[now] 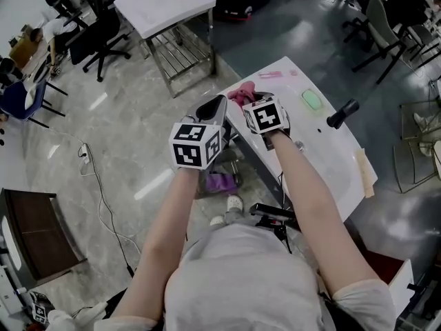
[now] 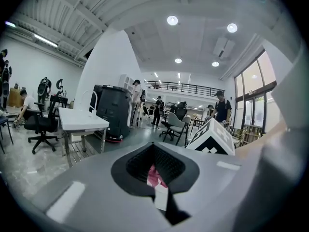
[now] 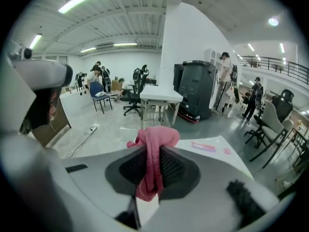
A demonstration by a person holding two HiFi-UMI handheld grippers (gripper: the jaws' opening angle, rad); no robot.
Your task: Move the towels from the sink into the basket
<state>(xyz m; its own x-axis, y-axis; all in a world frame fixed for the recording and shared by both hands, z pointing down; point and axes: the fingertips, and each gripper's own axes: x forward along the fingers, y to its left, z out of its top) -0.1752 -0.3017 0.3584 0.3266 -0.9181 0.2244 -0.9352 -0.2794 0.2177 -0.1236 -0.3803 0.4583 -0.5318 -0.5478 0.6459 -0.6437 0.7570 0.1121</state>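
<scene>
A pink towel [image 1: 240, 92] hangs bunched over the far left end of the white sink table [image 1: 331, 150]. My right gripper [image 1: 248, 102] is shut on it. In the right gripper view the towel [image 3: 154, 146] bulges above the pads and droops between them at my right gripper [image 3: 153, 170]. My left gripper [image 1: 219, 104] is just left of it, tips against the towel's edge. In the left gripper view my left gripper [image 2: 154, 170] has its jaws close together with a scrap of pink cloth [image 2: 153, 176] in the slit. No basket shows clearly.
On the sink table are a green pad [image 1: 312, 99], a black faucet handle [image 1: 342, 113] and a pink strip [image 1: 270, 74]. Something purple [image 1: 220, 181] sits under the table's edge. A white metal-framed table [image 1: 165, 5] and office chairs stand beyond.
</scene>
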